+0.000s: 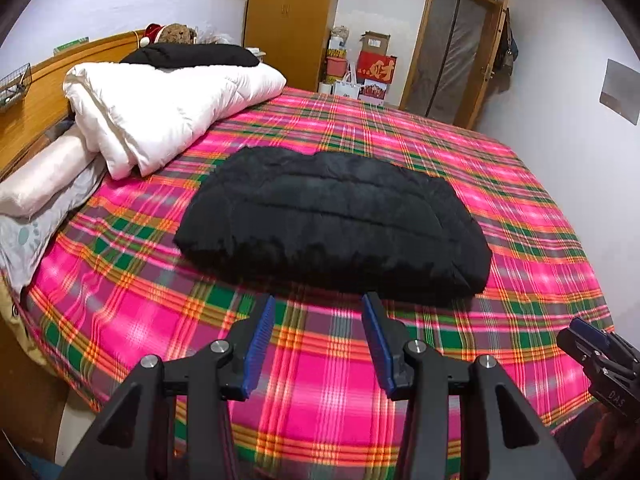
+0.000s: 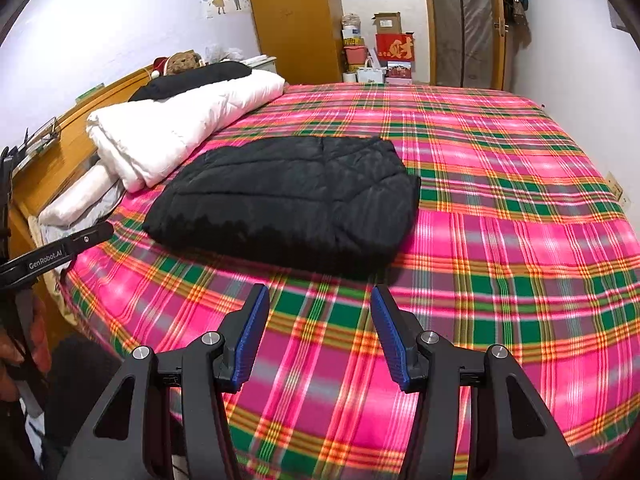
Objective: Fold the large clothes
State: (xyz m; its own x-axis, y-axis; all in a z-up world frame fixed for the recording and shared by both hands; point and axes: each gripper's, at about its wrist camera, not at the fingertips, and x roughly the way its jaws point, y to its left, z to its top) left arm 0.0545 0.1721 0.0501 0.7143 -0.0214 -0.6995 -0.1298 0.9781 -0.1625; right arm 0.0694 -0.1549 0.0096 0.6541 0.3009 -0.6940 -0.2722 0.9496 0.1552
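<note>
With the black padded jacket (image 1: 332,224) lying folded at twelve o'clock on the plaid bed (image 1: 160,312), both left tongs (image 1: 318,316) and right tongs (image 2: 320,308) are held open and empty, so any final tidying should be done by pinching only its near hem.

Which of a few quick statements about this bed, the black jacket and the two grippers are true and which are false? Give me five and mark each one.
1. The black jacket lies folded on the plaid bedspread. True.
2. The left gripper is clamped on the jacket. False: its jaws stand apart with nothing between them, short of the jacket's near edge.
3. The white quilt lies rolled up by the wooden headboard. True.
4. The right gripper holds a sleeve. False: it is open and empty above the bedspread.
5. A second dark garment lies on the floor. False: it rests on top of the quilt.
</note>
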